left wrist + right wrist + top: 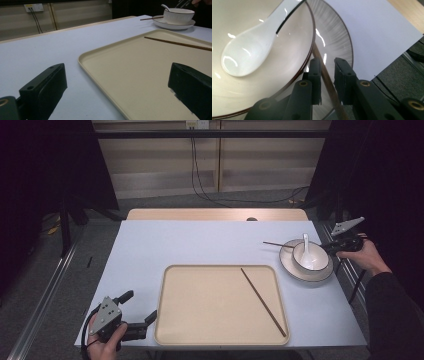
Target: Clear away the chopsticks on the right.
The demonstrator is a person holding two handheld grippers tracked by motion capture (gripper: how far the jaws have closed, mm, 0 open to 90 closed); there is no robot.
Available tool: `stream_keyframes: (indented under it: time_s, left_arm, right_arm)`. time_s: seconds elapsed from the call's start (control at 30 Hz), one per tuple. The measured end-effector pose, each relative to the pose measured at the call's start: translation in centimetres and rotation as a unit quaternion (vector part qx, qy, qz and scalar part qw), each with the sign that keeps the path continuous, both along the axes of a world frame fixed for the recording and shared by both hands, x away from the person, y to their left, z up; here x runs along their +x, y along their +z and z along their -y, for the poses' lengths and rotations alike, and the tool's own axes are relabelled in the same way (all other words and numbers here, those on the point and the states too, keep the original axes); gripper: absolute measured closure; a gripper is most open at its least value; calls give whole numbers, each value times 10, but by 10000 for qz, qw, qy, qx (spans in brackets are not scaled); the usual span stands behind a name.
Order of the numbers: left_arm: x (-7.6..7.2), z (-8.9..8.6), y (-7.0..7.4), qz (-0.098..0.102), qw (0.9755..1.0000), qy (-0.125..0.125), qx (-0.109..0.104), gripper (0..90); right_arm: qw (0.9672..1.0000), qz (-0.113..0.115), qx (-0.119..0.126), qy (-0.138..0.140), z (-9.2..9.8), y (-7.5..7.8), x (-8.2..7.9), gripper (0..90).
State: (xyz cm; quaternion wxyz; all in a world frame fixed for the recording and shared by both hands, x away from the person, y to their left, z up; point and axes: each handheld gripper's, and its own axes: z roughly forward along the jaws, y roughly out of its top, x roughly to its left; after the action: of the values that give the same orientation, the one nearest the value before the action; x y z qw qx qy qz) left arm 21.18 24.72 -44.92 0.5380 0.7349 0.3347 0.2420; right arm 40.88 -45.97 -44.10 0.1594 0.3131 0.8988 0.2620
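The right gripper [327,82] had its jaws set either side of a thin brown chopstick [325,77] lying across the plate [337,37] at the far right of the table [200,240]. Whether the pads pressed it or a sliver of gap remained, I could not tell. The bowl [310,256] stood on that plate with a white spoon [254,47] resting inside it, its handle leaning on the rim.

The risk, as I judged it, lay in how close the bowl's wall was to the jaws: a careless lift could nudge the bowl, tip the spoon out, or let the smooth, round stick roll and slip from the pads.

The crockery was glossy glazed ceramic (the plate finely ribbed, both pieces dark-edged). A second chopstick [263,301] lay slantwise on the matte beige tray [210,320], a rounded rectangle with a low raised lip. The left gripper [139,307] rested at the near left corner just beside the tray, jaws spread wide, holding nothing.
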Motion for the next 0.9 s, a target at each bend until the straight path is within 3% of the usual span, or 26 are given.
stream_keyframes:
  time_s: [0.23,0.27,0.57,0.7,0.87,0.9]
  left_arm:
    - [0,-1,0,9,10000,-4,-11,20]
    - [0,-1,0,15,10000,-3,-17,20]
    - [0,0,0,0,10000,6,-12,20]
    - [0,0,0,-34,10000,-4,2,20]
    - [0,-1,0,-13,10000,5,-13,20]
    - [0,-1,0,5,10000,7,-22,20]
  right_arm:
    - [9998,-47,-69,157,-3,-2,5,785]
    - [9999,-95,-60,64,-4,-2,3,785]
    - [9999,-60,-112,100,-2,-4,2,825]
    - [9997,-125,46,198,-3,-5,2,845]
    - [9997,-176,132,103,-2,-5,2,846]
    - [9995,-252,159,-65,-1,-4,0,846]
